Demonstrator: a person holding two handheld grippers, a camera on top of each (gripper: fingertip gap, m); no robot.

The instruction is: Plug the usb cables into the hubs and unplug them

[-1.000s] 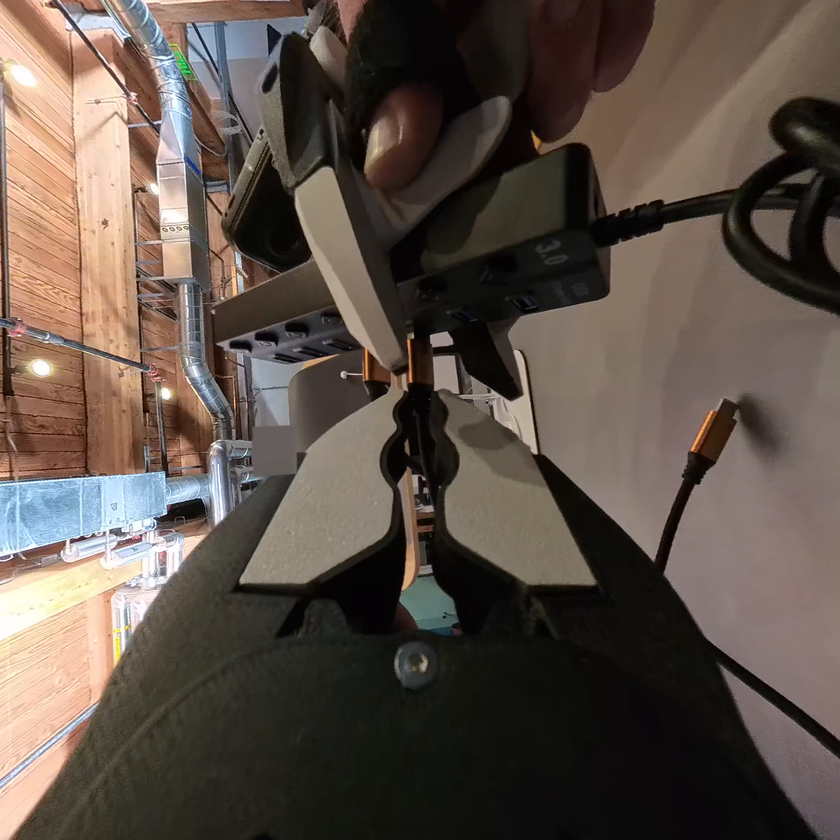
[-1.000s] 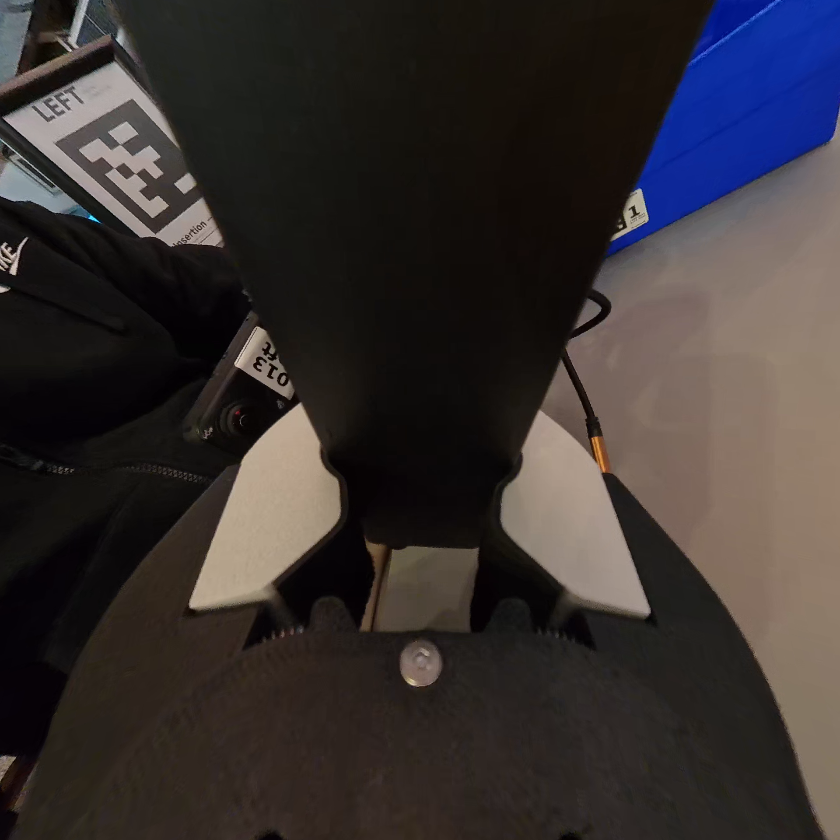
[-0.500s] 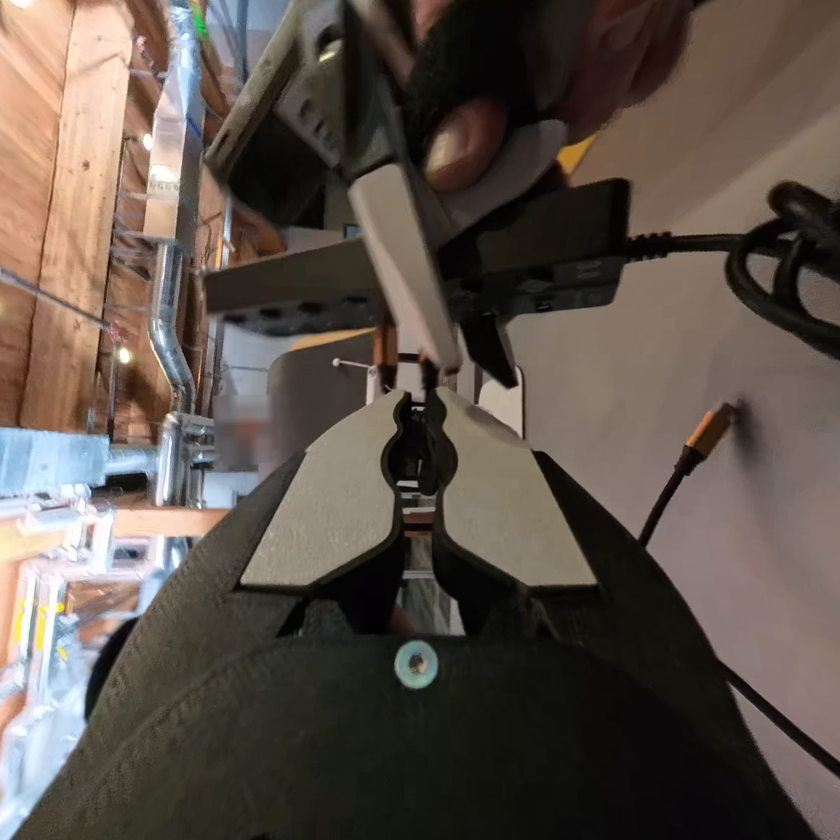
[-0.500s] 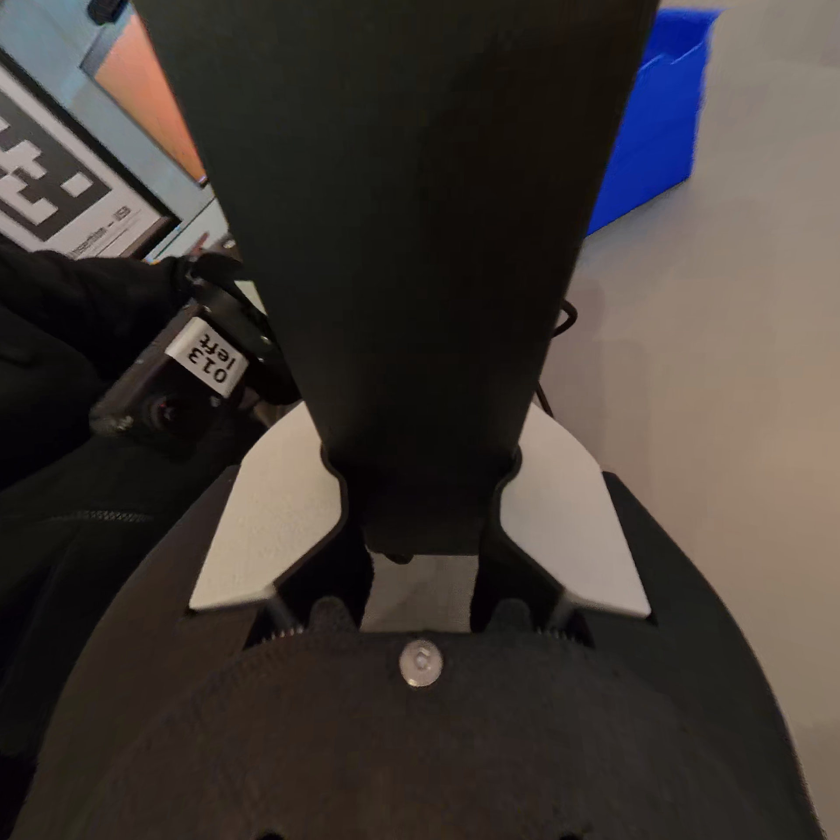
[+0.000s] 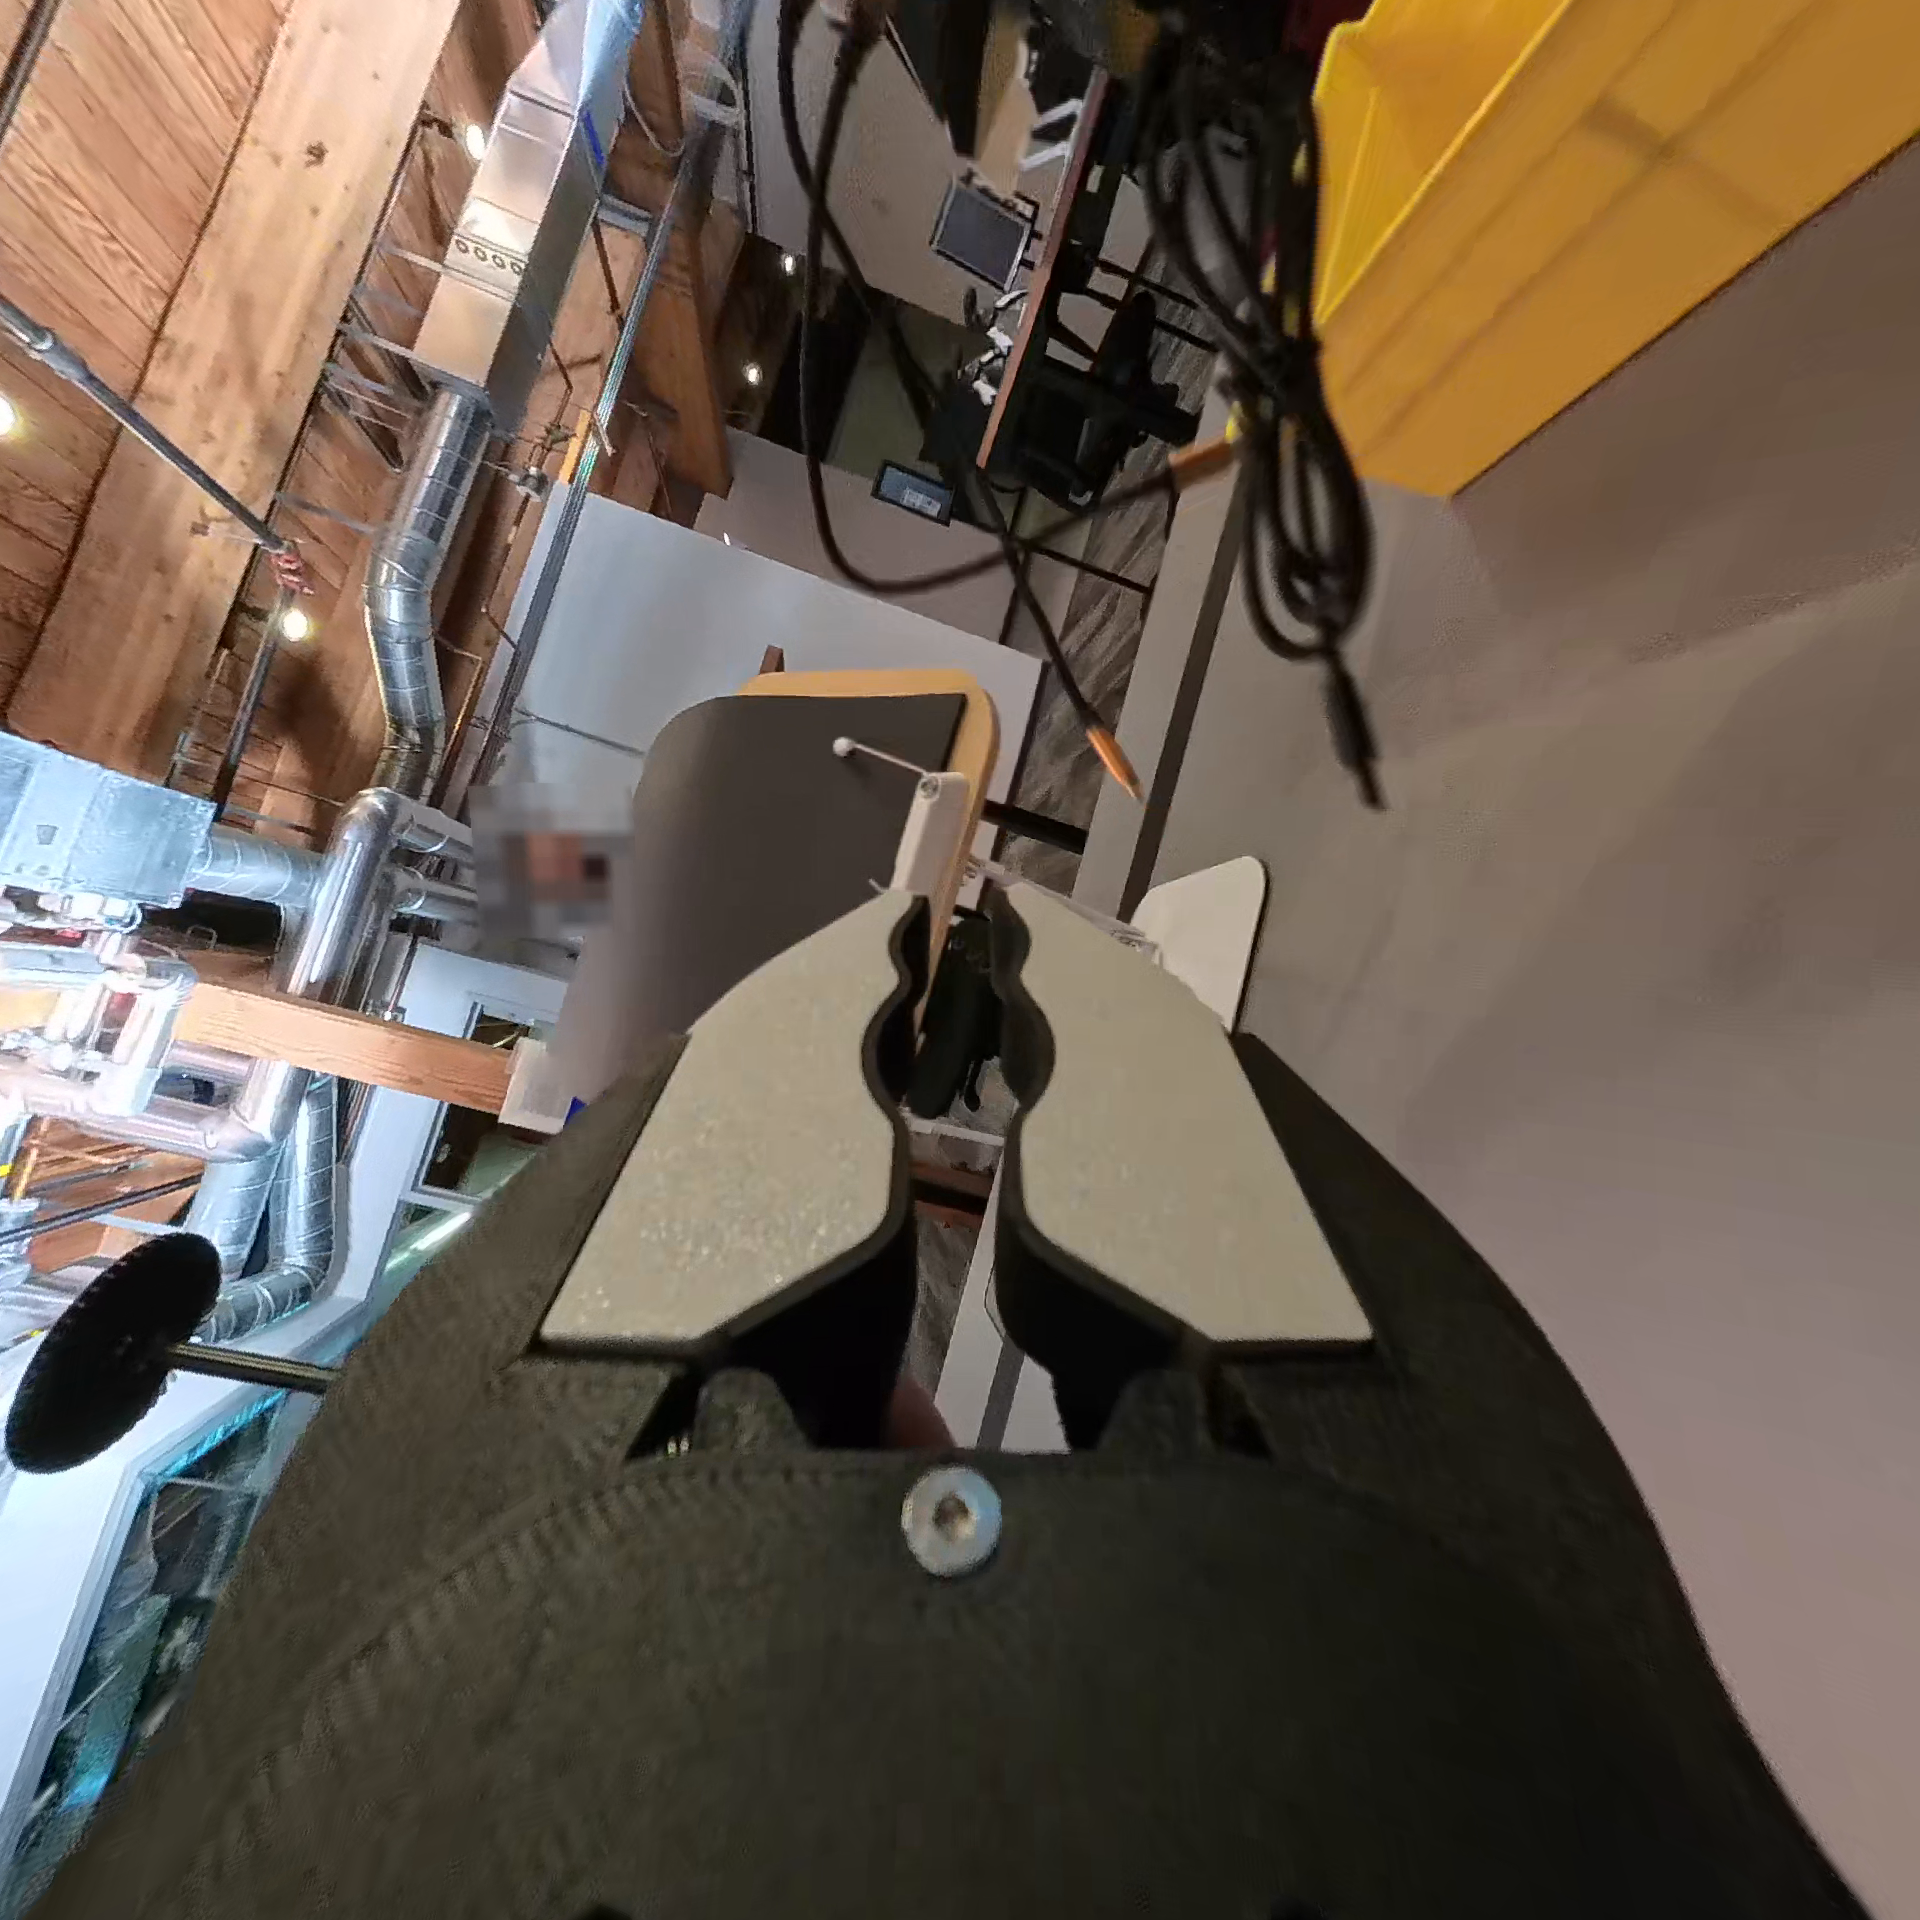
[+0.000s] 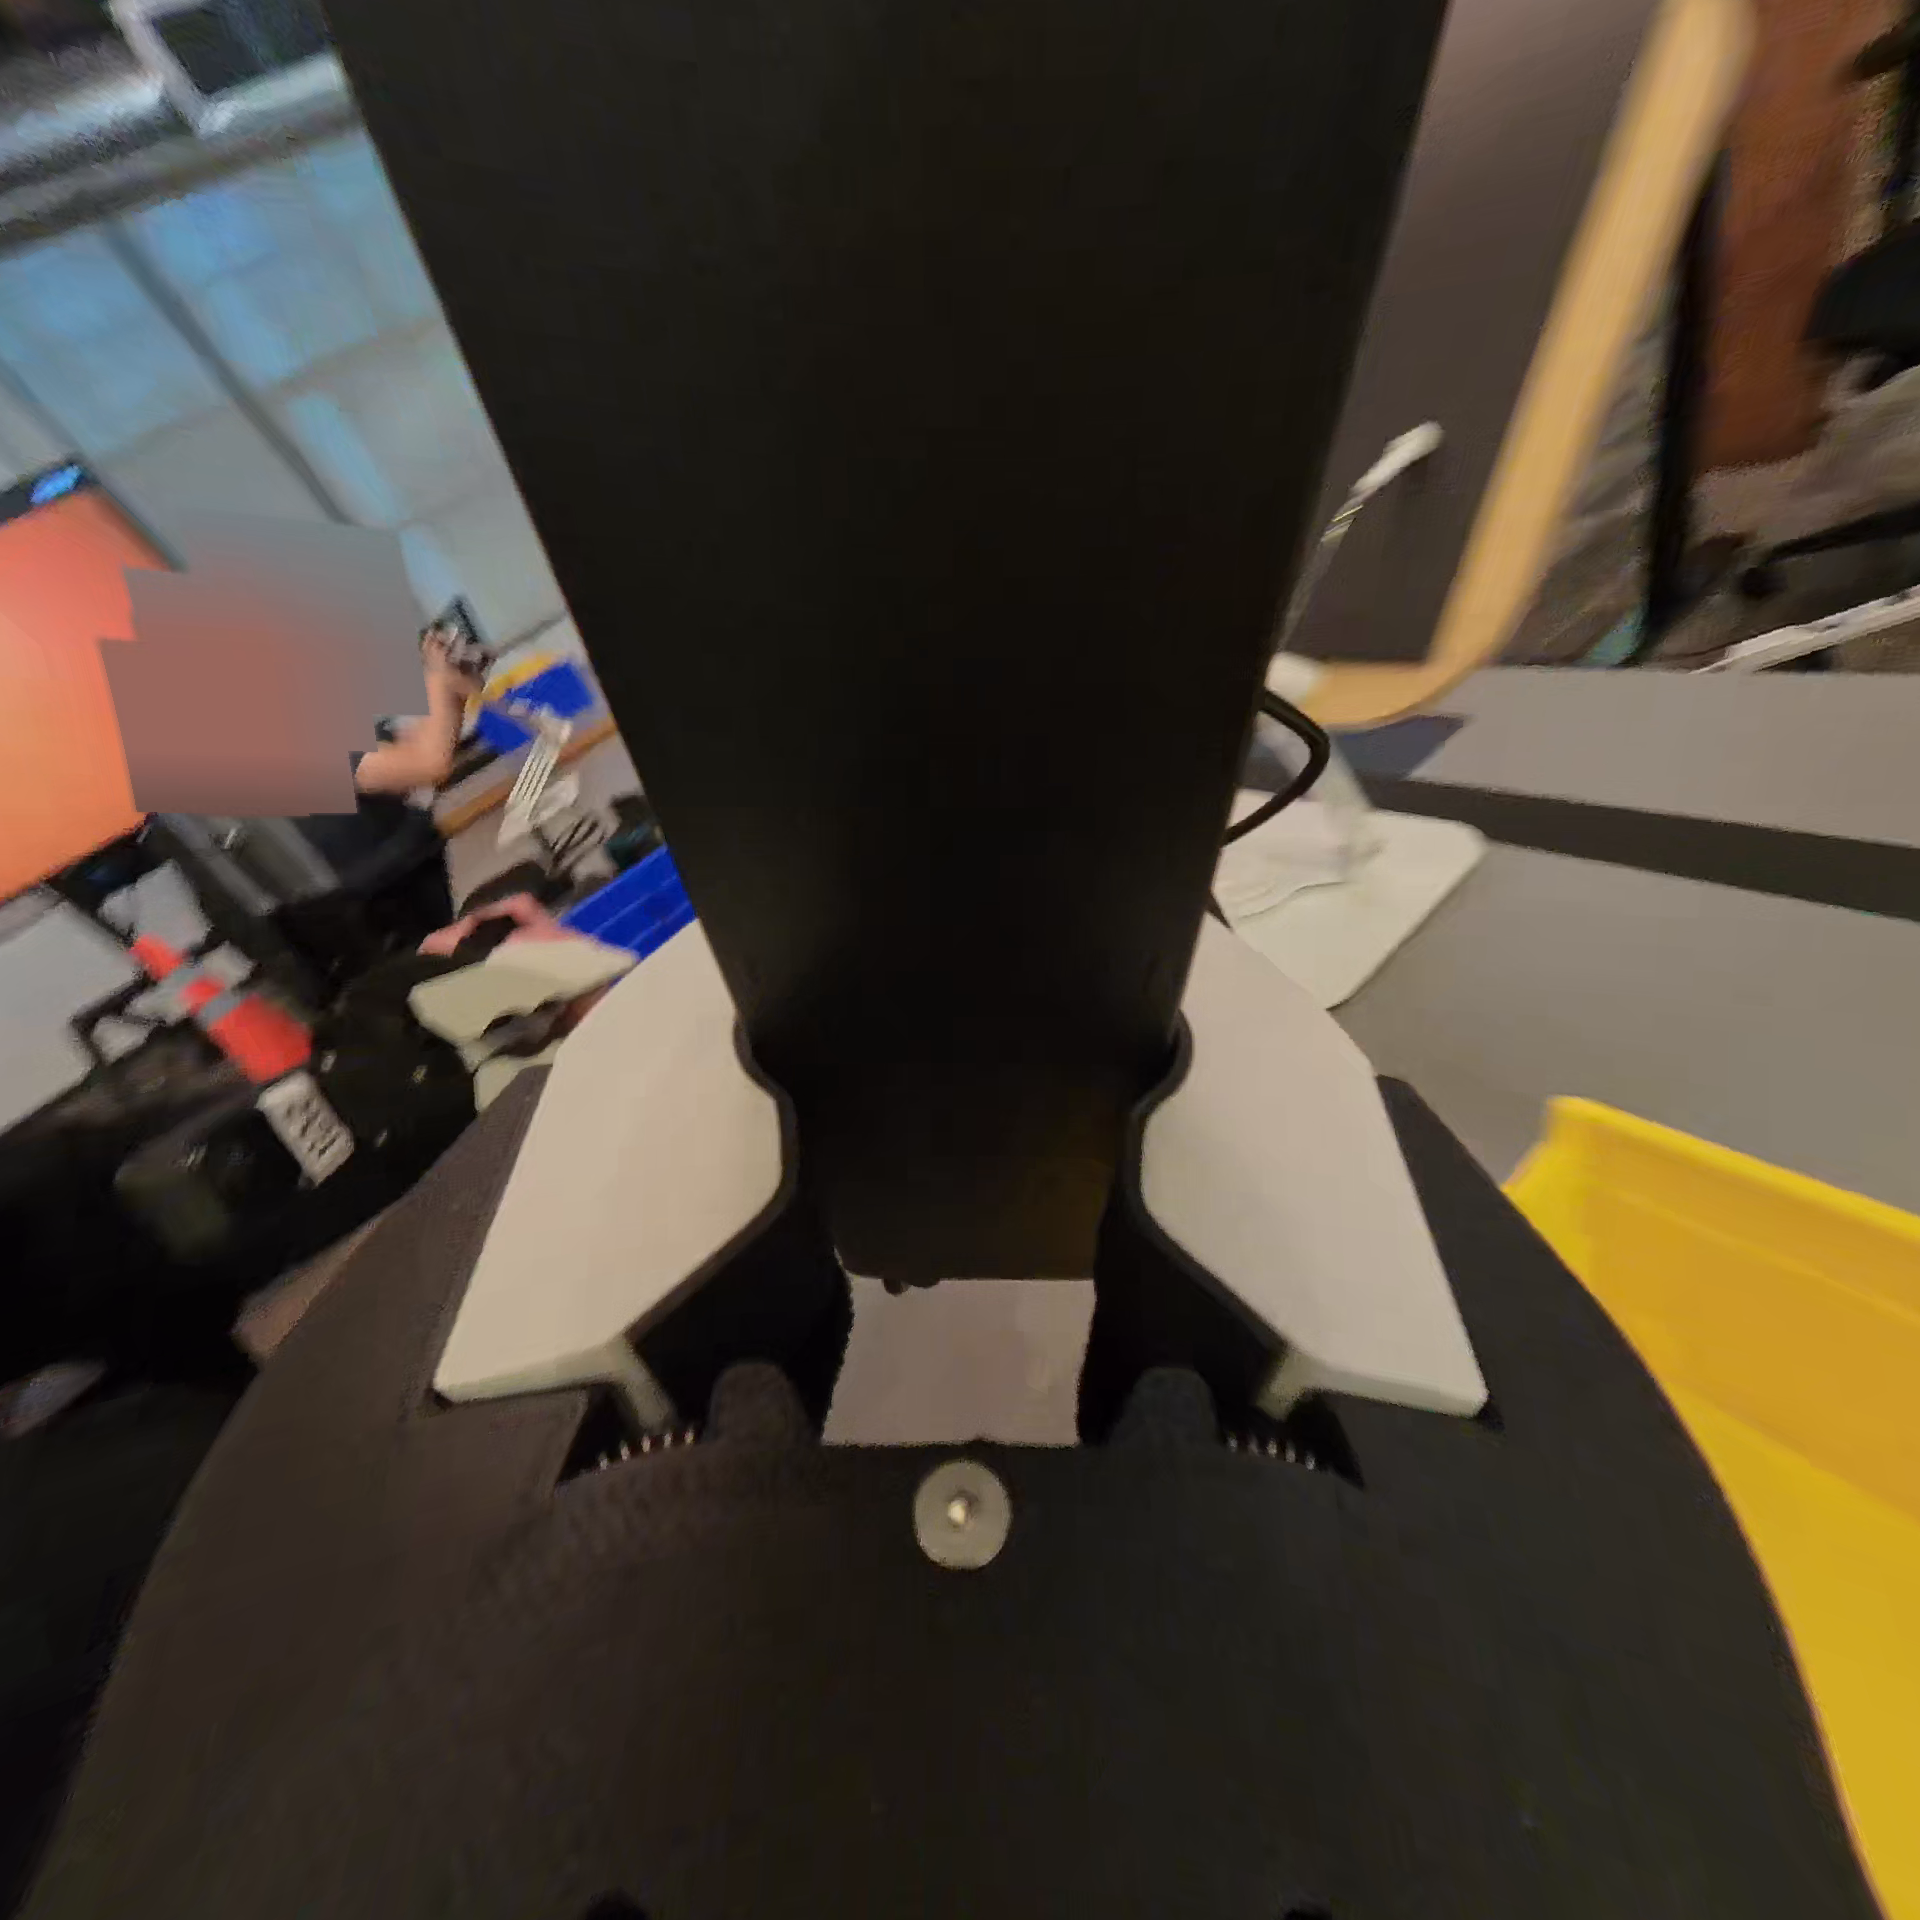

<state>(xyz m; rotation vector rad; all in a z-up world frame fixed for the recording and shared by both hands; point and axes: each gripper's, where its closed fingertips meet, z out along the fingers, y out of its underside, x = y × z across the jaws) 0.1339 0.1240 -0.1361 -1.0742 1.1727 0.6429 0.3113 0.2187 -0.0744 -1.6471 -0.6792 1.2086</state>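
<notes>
The left gripper (image 5: pixel 954 914), which a second ago pinched an orange-tipped plug at the hub's underside, now stands slightly spread and empty, swung off toward the room. Cables (image 5: pixel 1288 488) dangle at the upper right of its view, beside a yellow bin (image 5: pixel 1558 239) at the grey table's (image 5: pixel 1662 935) far side. The right gripper (image 6: pixel 961 1049) still clamps the black hub (image 6: pixel 883 520), carried from the blue bin's side toward the yellow one. Likely one unplugging is done and the hub is being put away.

Cables (image 5: pixel 1288 343) beside bin (image 5: pixel 1558 239)
</notes>
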